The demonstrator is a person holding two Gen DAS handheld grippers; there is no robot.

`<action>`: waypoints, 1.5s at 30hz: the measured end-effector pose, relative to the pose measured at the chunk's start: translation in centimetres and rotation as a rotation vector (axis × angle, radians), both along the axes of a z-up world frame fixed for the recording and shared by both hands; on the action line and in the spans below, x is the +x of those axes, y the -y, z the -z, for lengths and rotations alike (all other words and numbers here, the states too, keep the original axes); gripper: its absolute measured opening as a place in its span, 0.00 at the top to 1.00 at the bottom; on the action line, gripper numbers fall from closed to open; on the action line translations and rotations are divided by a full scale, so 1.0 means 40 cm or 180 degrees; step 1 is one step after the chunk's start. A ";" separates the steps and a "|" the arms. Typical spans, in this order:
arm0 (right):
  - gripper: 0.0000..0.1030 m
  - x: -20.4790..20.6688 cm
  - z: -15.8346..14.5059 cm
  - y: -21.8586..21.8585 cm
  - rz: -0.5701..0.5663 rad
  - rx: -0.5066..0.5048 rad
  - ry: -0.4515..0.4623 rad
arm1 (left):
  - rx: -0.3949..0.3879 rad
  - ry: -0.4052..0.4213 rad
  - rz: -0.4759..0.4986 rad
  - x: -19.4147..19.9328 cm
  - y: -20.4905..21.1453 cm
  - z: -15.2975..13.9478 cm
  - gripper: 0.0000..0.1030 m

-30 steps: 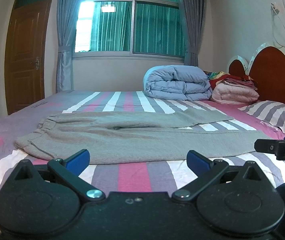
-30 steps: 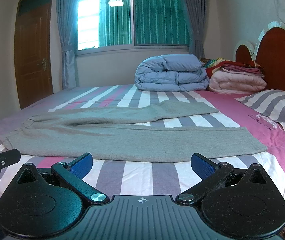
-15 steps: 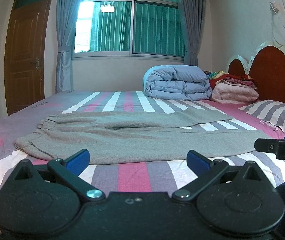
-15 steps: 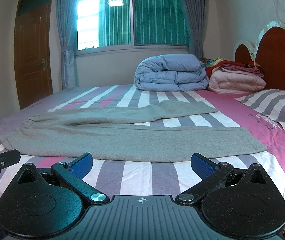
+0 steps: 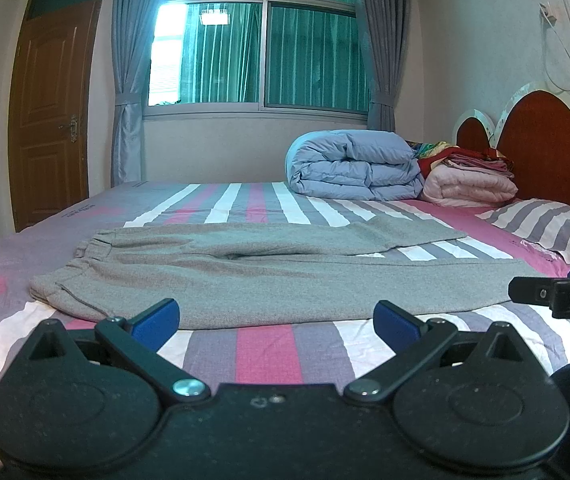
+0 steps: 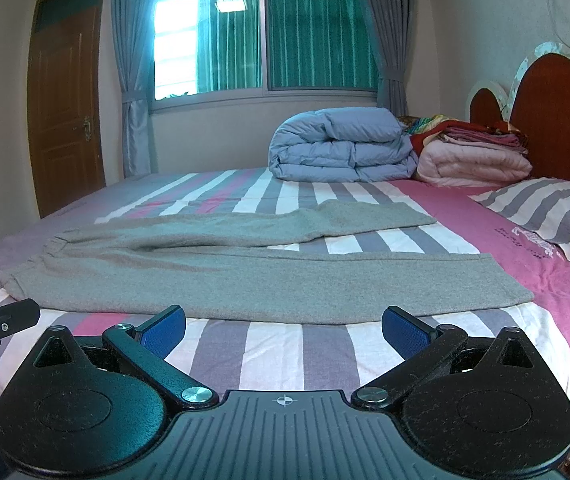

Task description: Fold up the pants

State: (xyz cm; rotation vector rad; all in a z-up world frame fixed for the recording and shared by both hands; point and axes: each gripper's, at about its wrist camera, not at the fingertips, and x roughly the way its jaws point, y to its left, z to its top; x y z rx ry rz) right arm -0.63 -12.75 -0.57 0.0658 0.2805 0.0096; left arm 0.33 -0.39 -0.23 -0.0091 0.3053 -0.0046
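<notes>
Grey pants [image 5: 269, 276] lie spread flat across the striped bed, waistband at the left, the two legs running to the right and splayed apart; they also show in the right wrist view [image 6: 245, 268]. My left gripper [image 5: 275, 320] is open and empty, just short of the pants' near edge by the waist end. My right gripper [image 6: 283, 330] is open and empty, just short of the near leg. Each gripper's tip shows at the edge of the other's view.
The bed [image 6: 317, 352] has a pink, grey and white striped sheet. A folded blue duvet [image 5: 355, 170] and pink blankets [image 5: 469, 190] are stacked at the far side by the headboard [image 5: 541, 144]. A striped pillow [image 6: 549, 212] lies at the right. A door [image 5: 51, 120] and window are behind.
</notes>
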 end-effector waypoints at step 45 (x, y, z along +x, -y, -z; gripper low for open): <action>0.00 0.058 -0.003 0.040 -0.0288 0.0280 -0.0154 | -0.0145 -0.0380 -0.0151 0.069 -0.104 -0.013 0.06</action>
